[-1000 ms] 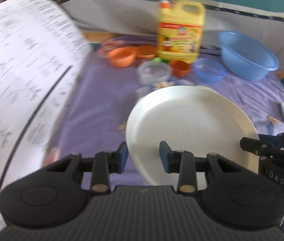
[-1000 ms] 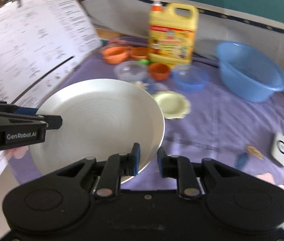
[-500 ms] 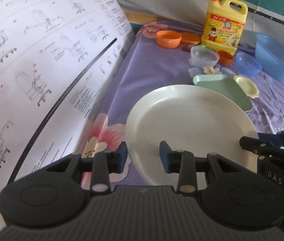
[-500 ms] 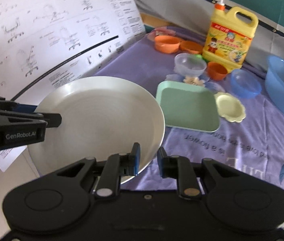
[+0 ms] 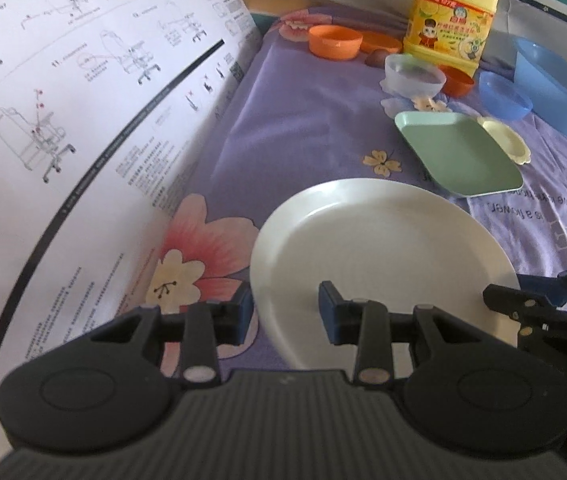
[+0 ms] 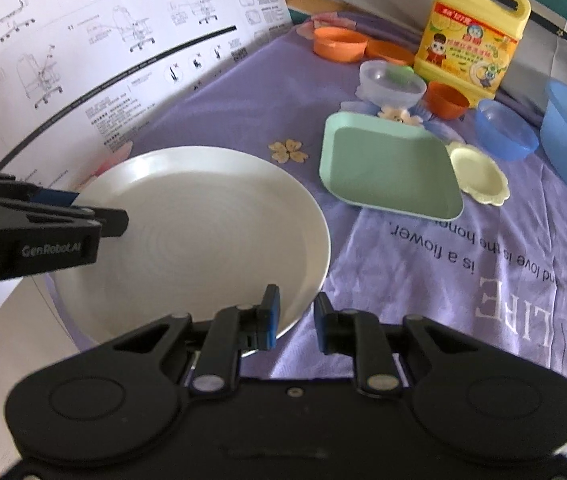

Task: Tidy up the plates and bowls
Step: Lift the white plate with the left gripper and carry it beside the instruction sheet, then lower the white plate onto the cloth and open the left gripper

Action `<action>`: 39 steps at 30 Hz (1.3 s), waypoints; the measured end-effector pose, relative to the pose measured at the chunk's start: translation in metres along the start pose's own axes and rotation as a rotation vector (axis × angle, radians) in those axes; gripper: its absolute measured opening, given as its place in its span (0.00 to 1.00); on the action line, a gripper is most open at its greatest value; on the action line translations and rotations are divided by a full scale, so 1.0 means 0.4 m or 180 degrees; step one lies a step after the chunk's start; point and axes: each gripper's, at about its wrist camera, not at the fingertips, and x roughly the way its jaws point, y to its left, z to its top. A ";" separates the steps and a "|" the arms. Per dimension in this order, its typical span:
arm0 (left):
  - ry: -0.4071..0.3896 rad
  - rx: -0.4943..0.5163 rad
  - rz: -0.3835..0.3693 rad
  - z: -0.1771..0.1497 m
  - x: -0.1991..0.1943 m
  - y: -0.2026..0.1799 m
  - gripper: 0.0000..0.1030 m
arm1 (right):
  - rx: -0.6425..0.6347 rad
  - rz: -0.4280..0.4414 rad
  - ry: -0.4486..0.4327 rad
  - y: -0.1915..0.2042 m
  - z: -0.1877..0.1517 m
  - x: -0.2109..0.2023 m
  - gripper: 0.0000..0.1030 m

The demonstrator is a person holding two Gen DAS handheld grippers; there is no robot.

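Left wrist view: the white plate (image 5: 383, 256) is carried over the purple cloth (image 5: 315, 128), its near rim clamped between the jaws of the left gripper (image 5: 285, 306); the right gripper (image 5: 523, 304) grips the opposite rim. Right wrist view: the right gripper (image 6: 296, 318) has its jaws closed on the rim, with the plate extending left toward the left gripper (image 6: 95, 220). Risk, as judged: uneven lowering by the two hands could tilt the smooth plate out of an edge grip, or knock it against the green tray (image 6: 387, 164) or the paper sheet (image 6: 83, 60).
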 end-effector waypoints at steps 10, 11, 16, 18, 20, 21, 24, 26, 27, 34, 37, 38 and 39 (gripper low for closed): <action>0.0071 0.0025 -0.0024 0.002 0.034 -0.004 0.36 | 0.0037 0.0017 0.0092 -0.011 -0.003 0.024 0.19; 0.0081 0.0026 -0.0030 0.002 0.036 -0.003 0.38 | 0.0043 0.0028 0.0099 -0.012 -0.003 0.026 0.19; 0.0106 0.0077 -0.0049 -0.003 0.046 -0.012 0.61 | 0.0085 0.0127 0.0096 -0.013 -0.004 0.025 0.51; 0.0069 0.0129 0.0006 -0.004 0.042 -0.019 0.76 | 0.0078 0.0098 0.0042 -0.013 -0.002 0.016 0.78; 0.0005 0.0120 0.0059 -0.003 0.031 -0.018 0.93 | 0.0097 0.0079 -0.0028 -0.019 0.000 0.002 0.87; -0.0019 0.0090 0.0067 -0.001 0.023 -0.013 0.97 | 0.0123 0.0086 -0.0044 -0.025 0.001 -0.004 0.92; -0.0121 -0.0141 0.0006 0.005 -0.005 0.021 1.00 | 0.0307 0.0125 -0.0069 -0.060 0.002 -0.022 1.00; -0.0174 -0.0314 0.0021 0.010 -0.019 0.044 1.00 | 0.0474 0.0142 -0.0066 -0.092 0.001 -0.032 1.00; -0.0202 -0.0369 0.0055 0.013 -0.024 0.053 1.00 | 0.0527 0.0140 -0.0063 -0.103 0.000 -0.034 1.00; -0.0235 -0.0260 0.0191 0.033 -0.051 0.037 1.00 | 0.0813 0.0142 -0.0134 -0.174 -0.007 -0.068 1.00; -0.0243 -0.0229 0.0093 0.039 -0.060 0.018 1.00 | 0.0882 0.0153 -0.0144 -0.191 -0.015 -0.081 1.00; -0.0252 -0.0228 0.0045 0.040 -0.063 0.014 1.00 | 0.0901 0.0151 -0.0148 -0.196 -0.017 -0.085 1.00; -0.0257 -0.0245 -0.0004 0.042 -0.064 0.010 1.00 | 0.0917 0.0148 -0.0152 -0.201 -0.020 -0.088 1.00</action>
